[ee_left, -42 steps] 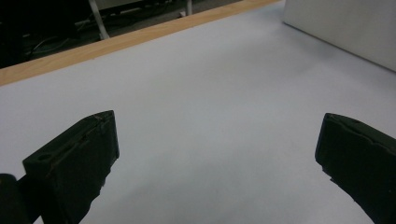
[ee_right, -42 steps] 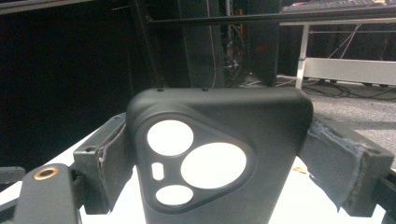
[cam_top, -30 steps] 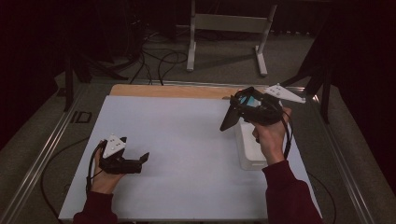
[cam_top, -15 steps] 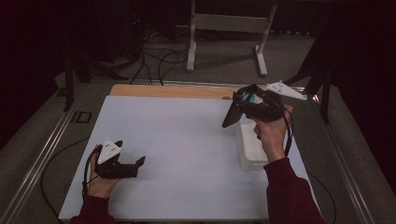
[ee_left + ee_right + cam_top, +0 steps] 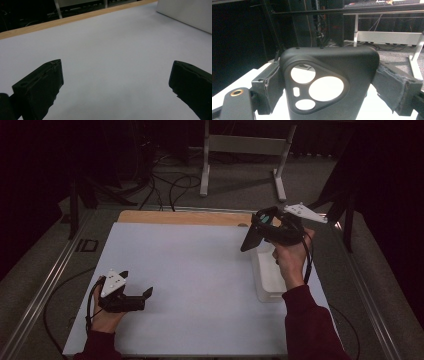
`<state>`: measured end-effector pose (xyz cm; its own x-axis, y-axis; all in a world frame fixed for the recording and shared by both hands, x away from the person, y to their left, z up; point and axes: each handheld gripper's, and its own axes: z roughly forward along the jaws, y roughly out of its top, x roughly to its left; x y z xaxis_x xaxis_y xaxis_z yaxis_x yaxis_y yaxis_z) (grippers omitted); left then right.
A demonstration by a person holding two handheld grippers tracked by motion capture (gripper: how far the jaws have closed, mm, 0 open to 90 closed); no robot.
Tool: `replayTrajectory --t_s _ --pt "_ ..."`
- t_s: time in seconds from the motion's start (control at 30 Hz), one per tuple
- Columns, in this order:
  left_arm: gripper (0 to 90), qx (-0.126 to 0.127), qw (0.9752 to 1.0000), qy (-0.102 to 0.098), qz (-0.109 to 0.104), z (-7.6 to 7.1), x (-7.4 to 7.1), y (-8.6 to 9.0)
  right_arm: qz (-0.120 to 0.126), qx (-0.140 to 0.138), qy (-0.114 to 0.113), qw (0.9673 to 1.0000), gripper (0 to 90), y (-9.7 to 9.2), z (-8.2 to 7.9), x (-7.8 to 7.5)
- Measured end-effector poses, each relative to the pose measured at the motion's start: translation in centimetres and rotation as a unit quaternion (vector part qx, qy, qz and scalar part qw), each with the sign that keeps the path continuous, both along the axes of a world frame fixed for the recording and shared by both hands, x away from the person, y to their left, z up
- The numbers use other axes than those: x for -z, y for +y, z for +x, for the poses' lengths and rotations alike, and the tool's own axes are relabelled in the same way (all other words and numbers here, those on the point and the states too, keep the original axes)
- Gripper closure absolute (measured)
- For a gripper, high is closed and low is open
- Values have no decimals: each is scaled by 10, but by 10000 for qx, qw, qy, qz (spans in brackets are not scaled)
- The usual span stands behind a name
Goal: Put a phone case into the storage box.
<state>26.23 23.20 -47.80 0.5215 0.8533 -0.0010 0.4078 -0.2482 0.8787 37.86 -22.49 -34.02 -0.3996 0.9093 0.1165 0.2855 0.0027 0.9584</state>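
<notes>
A black phone case [image 5: 249, 239] with camera cut-outs is clamped between the jaws of my right gripper [image 5: 258, 226], held in the air above the right side of the table. In the right gripper view the case [image 5: 329, 82] stands upright with a pad pressed on each side. My left gripper [image 5: 136, 283] rests low on the white mat [image 5: 190, 270] near the front left, pointing right. Its jaws stand wide apart with nothing between them [image 5: 117, 82].
A white rectangular bin [image 5: 261, 280] sits on the right side of the mat, below the right hand; its wall [image 5: 185, 12] shows far off in the left gripper view. A wooden strip [image 5: 185, 217] runs along the far edge. Cables and a metal stand lie beyond.
My left gripper has slid a little toward the near edge of the table, still open. The right gripper with the case has barely moved.
</notes>
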Motion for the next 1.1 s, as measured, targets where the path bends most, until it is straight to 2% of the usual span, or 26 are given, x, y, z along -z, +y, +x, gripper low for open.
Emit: replayTrajectory --t_s 0.43,0.6,1.1 --pt "0 -19 10000 -32 -14 -3 -1 1 -4 297 -55 9995 147 -4 12 -4" --pt "0 -13 10000 -25 -3 -3 -1 0 -189 396 -61 9990 147 -2 17 -5" --pt "0 -12 10000 -25 24 -4 -1 0 -311 752 -37 9967 147 -5 32 -1"
